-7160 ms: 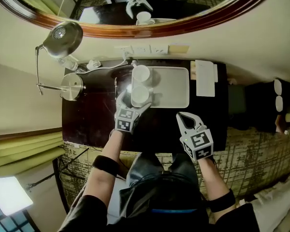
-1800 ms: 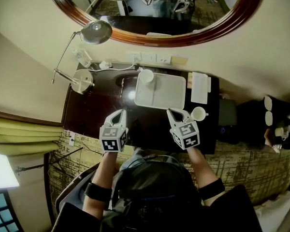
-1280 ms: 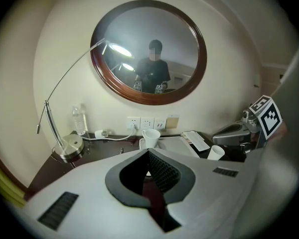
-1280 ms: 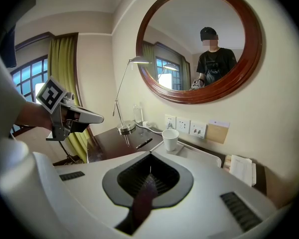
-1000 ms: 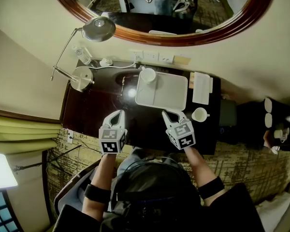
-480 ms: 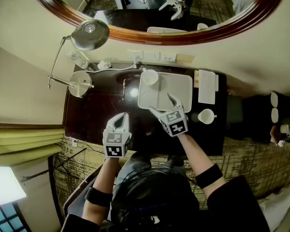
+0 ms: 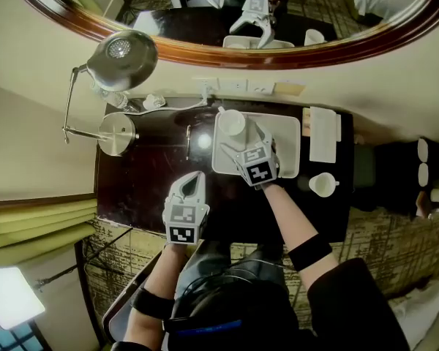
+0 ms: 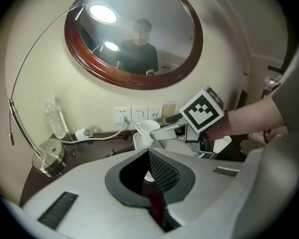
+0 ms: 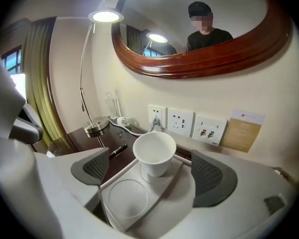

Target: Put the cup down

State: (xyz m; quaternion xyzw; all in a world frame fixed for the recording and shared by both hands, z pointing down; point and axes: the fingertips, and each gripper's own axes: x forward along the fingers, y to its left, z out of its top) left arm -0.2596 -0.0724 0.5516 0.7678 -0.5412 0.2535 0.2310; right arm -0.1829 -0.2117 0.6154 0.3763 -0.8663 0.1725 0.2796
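One white cup [image 7: 232, 121] stands upright at the near-left corner of the white tray [image 7: 282, 148] on the dark desk. A second white cup [image 7: 323, 184] stands on the desk, right of the tray. My right gripper [image 7: 250, 139] hovers over the tray just behind the first cup. In the right gripper view that cup [image 9: 154, 152] stands ahead of the right gripper [image 9: 152, 172]. Its jaws have just been opening, and the pads [image 9: 92, 166] touch nothing. My left gripper [image 7: 196, 178] is shut and empty over the desk's front part, its pads [image 8: 162, 171] pressed together.
A desk lamp [image 7: 117, 50] with a round base [image 7: 115, 132] stands at the desk's left. A pen [image 7: 188, 139] lies beside the tray. A white pad [image 7: 323, 134] lies at the right. Wall sockets [image 9: 182, 122] and a framed mirror [image 7: 278, 46] are behind.
My right gripper has moved left from beside the cup on the desk to over the tray, and its jaws have opened wide. My left gripper has shifted a little.
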